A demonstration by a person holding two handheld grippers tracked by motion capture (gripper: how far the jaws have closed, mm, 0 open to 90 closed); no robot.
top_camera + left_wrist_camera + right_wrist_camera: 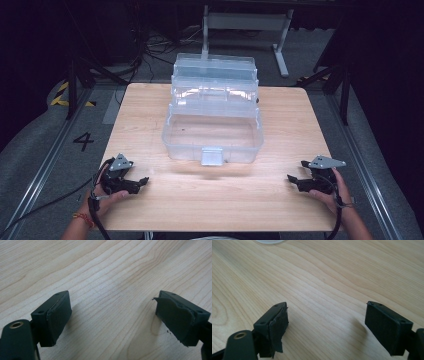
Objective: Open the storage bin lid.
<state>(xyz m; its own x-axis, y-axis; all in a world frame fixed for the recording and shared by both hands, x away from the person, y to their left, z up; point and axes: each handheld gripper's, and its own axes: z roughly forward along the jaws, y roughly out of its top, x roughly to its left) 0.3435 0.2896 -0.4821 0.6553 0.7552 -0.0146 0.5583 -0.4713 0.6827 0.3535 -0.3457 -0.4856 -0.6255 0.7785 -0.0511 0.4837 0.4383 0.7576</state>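
Overhead: clear box (212,117), tiers stepped open, mid-table (280,200), well ahead of both grippers. Left gripper (141,182) and right gripper (292,180) low at near corners, jaws wide apart, nothing between. Up close: bare wood grain between left gripper's torn pads (59,315); ahead of right jaws, box edge just visible.

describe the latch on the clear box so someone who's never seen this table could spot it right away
Start at the wooden table; the clear plastic tiered box stands open at its middle. Follow the box's lowest, nearest tray to the wall facing the person. At the centre of that wall hangs the latch, a small frosted rectangular tab, more opaque than the see-through walls around it.
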